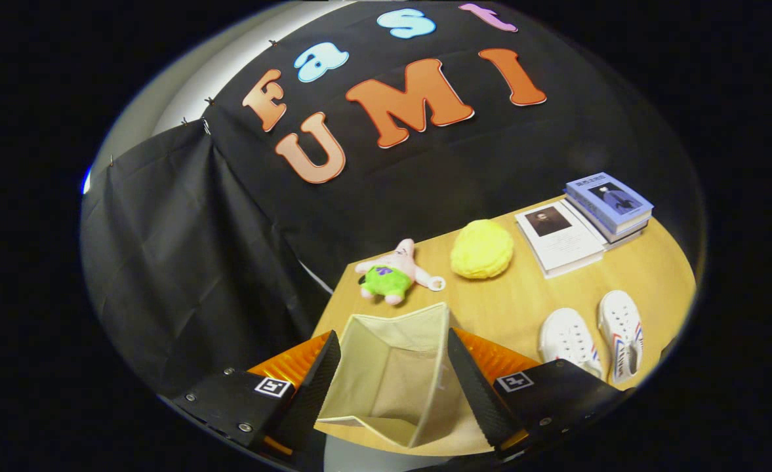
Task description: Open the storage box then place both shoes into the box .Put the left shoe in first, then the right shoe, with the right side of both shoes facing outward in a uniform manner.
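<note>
The beige fabric storage box (392,373) stands open-mouthed and empty on the wooden table (523,301), so opening looks done; both white canvas sneakers (592,337) with striped sides remain on the table, neither loaded, left shoe due first. The gripper (392,373) hangs wide open, holding nothing; the box sits between its jaws, apparently untouched; the shoes lie at about two o'clock from the fingers, beside the box and well apart from it.
</note>
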Demonstrator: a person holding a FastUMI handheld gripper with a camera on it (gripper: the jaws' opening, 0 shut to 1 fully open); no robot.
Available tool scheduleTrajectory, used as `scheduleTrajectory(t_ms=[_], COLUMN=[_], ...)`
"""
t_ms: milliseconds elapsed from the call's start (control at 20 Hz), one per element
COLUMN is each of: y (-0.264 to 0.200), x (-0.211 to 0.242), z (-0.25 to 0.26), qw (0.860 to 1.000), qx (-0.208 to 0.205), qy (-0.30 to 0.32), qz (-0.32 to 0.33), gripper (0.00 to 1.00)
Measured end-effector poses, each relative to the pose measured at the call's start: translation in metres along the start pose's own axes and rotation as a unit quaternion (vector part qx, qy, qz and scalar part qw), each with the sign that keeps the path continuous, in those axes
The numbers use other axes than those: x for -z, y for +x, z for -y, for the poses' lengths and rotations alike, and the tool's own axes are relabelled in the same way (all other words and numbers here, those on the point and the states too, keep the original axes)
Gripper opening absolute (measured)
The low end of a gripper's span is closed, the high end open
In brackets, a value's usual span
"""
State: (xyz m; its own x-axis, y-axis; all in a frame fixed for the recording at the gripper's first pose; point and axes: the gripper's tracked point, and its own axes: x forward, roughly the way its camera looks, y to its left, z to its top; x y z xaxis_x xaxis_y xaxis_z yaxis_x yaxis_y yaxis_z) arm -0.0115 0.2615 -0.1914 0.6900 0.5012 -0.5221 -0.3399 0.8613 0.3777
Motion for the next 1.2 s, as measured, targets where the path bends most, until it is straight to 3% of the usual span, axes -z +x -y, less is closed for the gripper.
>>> scheduleTrajectory(t_ms=[300, 650, 850, 1000, 1200], y=[-0.009, -0.003, 0.008, 0.02, 0.035], x=[0.009, 0.047, 0.073, 0.091, 0.117], z=[0.11, 0.2, 0.226, 0.241, 0.264], qw=[0.994, 0.985, 0.982, 0.98, 0.974], qx=[0.107, 0.162, 0.164, 0.164, 0.17], qy=[-0.022, -0.046, -0.048, -0.048, -0.045], qz=[0.015, -0.035, -0.076, -0.101, -0.142], gripper=[0.97, 0.93, 0.78, 0.61, 0.5])
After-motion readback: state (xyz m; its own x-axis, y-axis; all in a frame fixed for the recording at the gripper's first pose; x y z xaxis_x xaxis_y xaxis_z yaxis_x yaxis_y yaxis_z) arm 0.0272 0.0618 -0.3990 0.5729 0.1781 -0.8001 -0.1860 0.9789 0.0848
